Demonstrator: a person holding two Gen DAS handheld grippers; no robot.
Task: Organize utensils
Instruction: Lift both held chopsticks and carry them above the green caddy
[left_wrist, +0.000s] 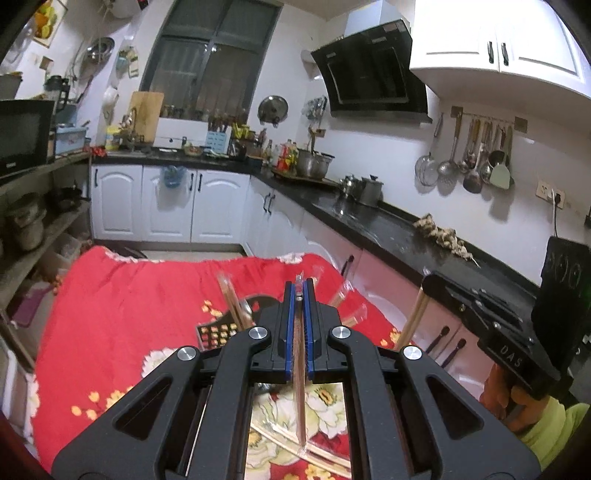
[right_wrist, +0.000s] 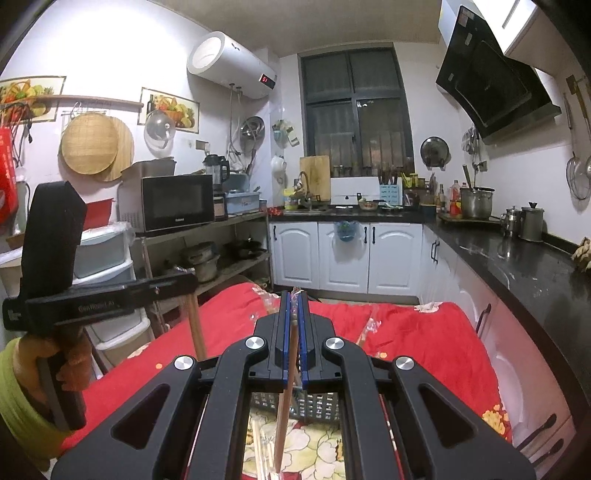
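Observation:
In the left wrist view my left gripper (left_wrist: 299, 288) is shut on a plastic-wrapped pair of chopsticks (left_wrist: 300, 387), which hangs down between the blue pads over the red floral tablecloth (left_wrist: 122, 314). Behind it a black slotted basket (left_wrist: 218, 332) holds several wrapped chopsticks (left_wrist: 231, 299) standing upright. My right gripper (left_wrist: 430, 286) is at the right, shut on a wooden chopstick (left_wrist: 413, 319). In the right wrist view the right gripper (right_wrist: 293, 301) pinches a brown wrapped chopstick (right_wrist: 286, 398) above the basket (right_wrist: 317, 406). The left gripper (right_wrist: 186, 282) is at the left with its chopsticks (right_wrist: 195, 325) hanging below.
A black kitchen counter (left_wrist: 388, 229) with white cabinets runs close along the table's right side. A metal shelf rack (right_wrist: 236, 236) with a microwave and pots stands at the left. More wrapped chopsticks (right_wrist: 365, 332) lie on the cloth. Orange-gloved hands (right_wrist: 74, 358) hold the grippers.

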